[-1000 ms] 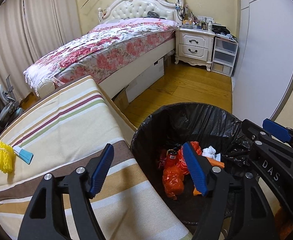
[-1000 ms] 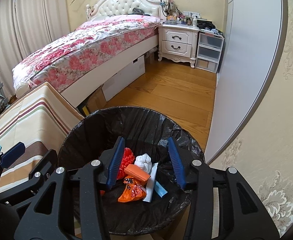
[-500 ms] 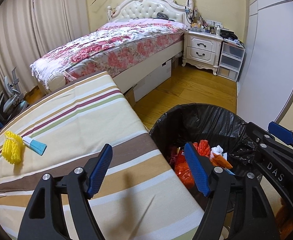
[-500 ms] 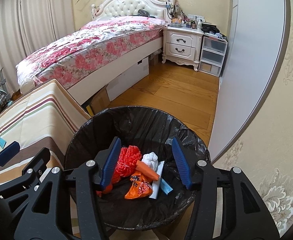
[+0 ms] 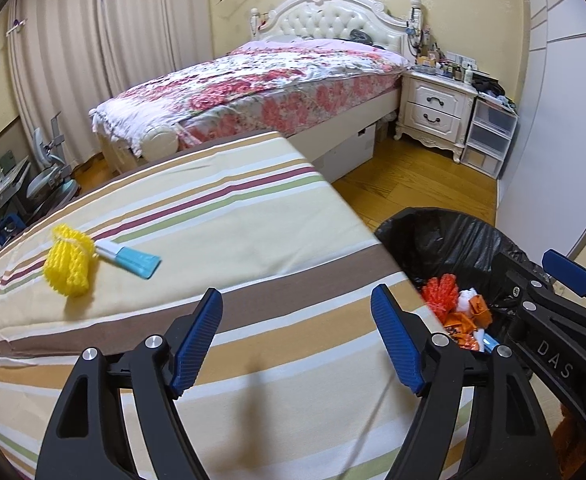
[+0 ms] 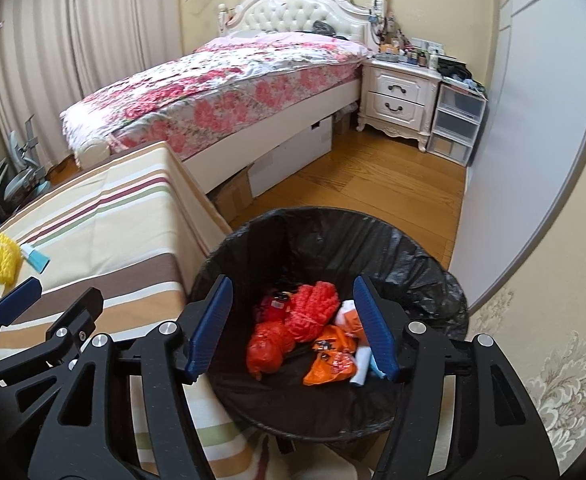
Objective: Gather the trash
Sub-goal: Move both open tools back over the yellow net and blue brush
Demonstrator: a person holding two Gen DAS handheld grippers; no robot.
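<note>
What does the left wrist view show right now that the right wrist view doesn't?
Left wrist only: the left tongs from behind, empty, opening above the striped cloth.
Right wrist only: the right tongs, empty, opening over the bin, and its whole trash pile.
Both: the yellow net beside the blue-white wrapper, uncollected.

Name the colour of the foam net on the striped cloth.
Yellow foam net; clearest in the left wrist view.

a striped bench (image 5: 253, 248) carried a yellow foam net (image 5: 69, 266) on its far left, touching a blue-and-white wrapper (image 5: 131, 260) just right of it.
</note>
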